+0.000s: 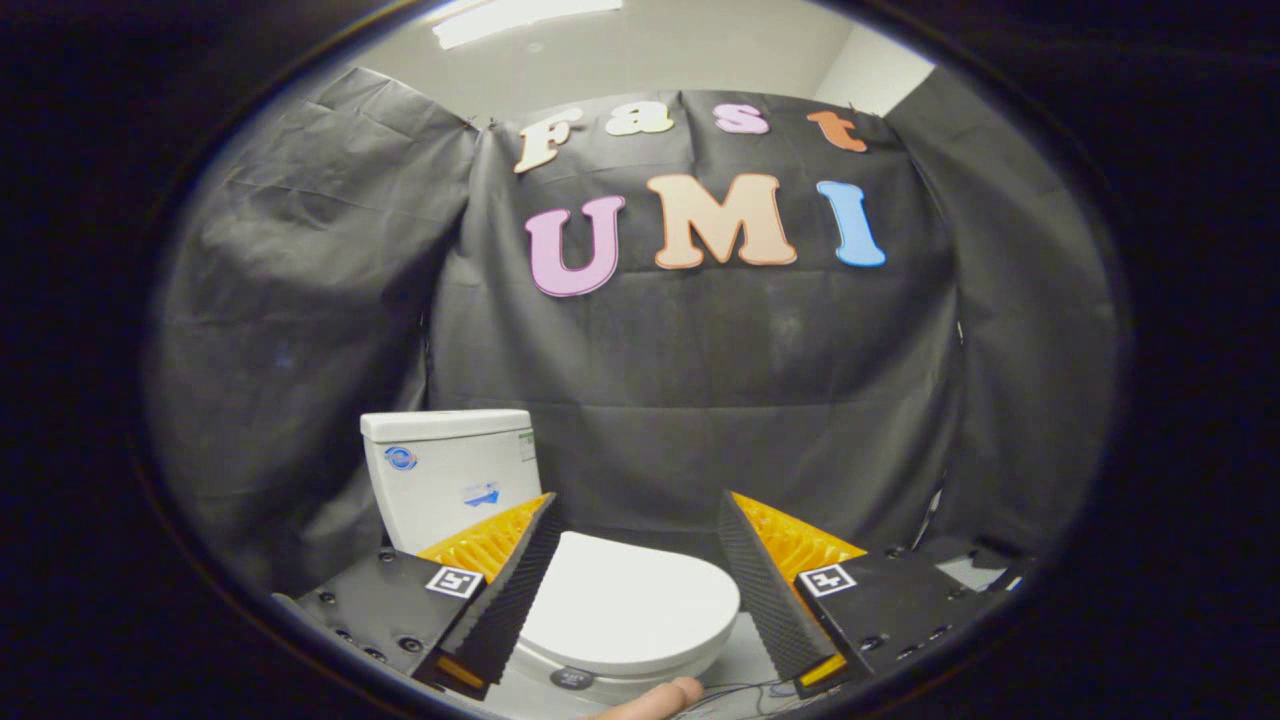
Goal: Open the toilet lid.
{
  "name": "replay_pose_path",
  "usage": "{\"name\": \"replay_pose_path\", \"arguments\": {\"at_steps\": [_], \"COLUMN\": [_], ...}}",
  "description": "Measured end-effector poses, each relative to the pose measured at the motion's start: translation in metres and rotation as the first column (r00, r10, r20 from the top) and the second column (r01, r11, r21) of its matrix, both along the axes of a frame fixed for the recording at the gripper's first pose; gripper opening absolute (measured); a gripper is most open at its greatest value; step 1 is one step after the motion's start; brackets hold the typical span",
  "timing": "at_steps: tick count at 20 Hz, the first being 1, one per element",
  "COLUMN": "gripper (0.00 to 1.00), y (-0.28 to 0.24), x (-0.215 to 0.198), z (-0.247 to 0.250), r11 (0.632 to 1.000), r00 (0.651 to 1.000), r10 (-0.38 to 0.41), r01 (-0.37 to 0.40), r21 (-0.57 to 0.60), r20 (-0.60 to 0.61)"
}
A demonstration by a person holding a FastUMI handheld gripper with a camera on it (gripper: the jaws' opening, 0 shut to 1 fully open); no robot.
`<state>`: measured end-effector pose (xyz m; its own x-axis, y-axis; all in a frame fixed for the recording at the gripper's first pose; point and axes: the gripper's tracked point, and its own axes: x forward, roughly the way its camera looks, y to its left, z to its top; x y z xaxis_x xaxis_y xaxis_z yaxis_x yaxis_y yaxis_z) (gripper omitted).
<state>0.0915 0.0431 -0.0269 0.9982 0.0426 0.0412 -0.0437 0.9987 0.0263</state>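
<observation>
The tool [637, 505] is spread wide, gripping nothing, above the closed toilet lid [625, 605] between its fingers.

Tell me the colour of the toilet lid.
White, plain, and closed. The gripper view shows the toilet lid best, between the fingers of the open claw.

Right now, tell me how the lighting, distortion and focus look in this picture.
Gripper view: strong fisheye bending, so the black cloth wall bows outward; a ceiling light glares, overexposed; the closed toilet lid and tank are evenly lit and fairly sharp; the open gripper has its fingers spread over the lid, touching nothing; a fingertip near the lens is soft.
</observation>
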Motion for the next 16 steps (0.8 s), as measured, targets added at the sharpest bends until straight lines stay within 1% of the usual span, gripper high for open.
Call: {"name": "replay_pose_path", "arguments": {"at_steps": [2, 6, 8, 9, 10, 12, 13, 15, 16], "gripper": [0.98, 0.98, 0.98, 0.99, 0.99, 0.98, 0.98, 0.99, 0.99], "y": [0.01, 0.052, 0.056, 0.062, 0.065, 0.063, 0.064, 0.067, 0.068], "x": [0.001, 0.001, 0.001, 0.0, -0.001, -0.003, -0.005, -0.013, -0.016], "z": [-0.014, -0.042, -0.053, -0.053, -0.052, -0.056, -0.068, -0.09, -0.099], "r11": [1.0, 0.997, 0.997, 0.996, 0.995, 0.987, 0.98, 0.958, 0.941], "r00": [1.0, 0.994, 0.99, 0.99, 0.992, 0.997, 0.998, 0.996, 0.994], "r10": [-0.002, 0.078, 0.078, 0.087, 0.084, 0.036, 0.012, -0.022, -0.021], "r01": [0.002, -0.075, -0.078, -0.086, -0.079, -0.026, 0.001, 0.047, 0.056], "r21": [0.014, 0.034, -0.003, 0.016, 0.062, 0.157, 0.198, 0.282, 0.335], "r20": [-0.023, -0.083, -0.121, -0.111, -0.089, -0.064, -0.065, -0.089, -0.108]}}
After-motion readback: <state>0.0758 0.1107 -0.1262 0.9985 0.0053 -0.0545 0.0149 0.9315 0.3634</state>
